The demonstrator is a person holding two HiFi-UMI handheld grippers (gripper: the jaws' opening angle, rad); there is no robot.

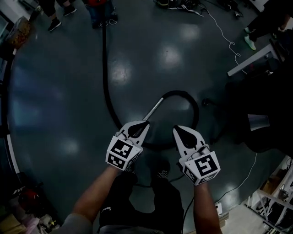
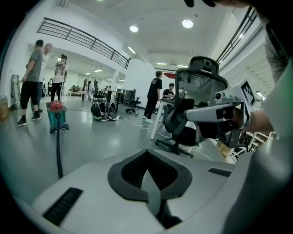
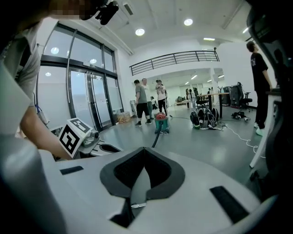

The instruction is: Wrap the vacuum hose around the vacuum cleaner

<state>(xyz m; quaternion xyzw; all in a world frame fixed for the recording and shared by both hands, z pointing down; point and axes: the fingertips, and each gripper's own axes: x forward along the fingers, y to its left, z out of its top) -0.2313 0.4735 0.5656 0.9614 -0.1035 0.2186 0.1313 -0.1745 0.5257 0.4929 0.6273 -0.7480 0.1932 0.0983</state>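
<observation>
Both tools shut, nothing between the jaws: left tool (image 1: 138, 128) and right tool (image 1: 182, 132) sit side by side low in the head view, pads pressed together, held above the floor (image 1: 59, 91) and touching nothing. The vacuum hose (image 1: 106, 77) is black and long. It runs down from the vacuum cleaner (image 1: 98, 7) at the top edge, bends toward lower centre, then curls into a loop just ahead of the tools, with a thin metal wand (image 1: 154, 109) lying across the loop's inside. The cleaner is a small canister, red on top with a teal body, standing well away; people stand near it. No wrapping has begun.

Likely risks:
- The hose is stretched out well apart from the canister, so pulling on it may drag or tip the cleaner rather than gather slack.
- The loop lies close to the person's feet (image 1: 160, 171), so a snag or trip is possible.
- A hose like this probably springs back, and a loose turn could uncoil.
- The office chair (image 1: 256, 123) and a white cable (image 1: 224, 32) on the right could catch the wand end.
- The jaws must open before any grab.
</observation>
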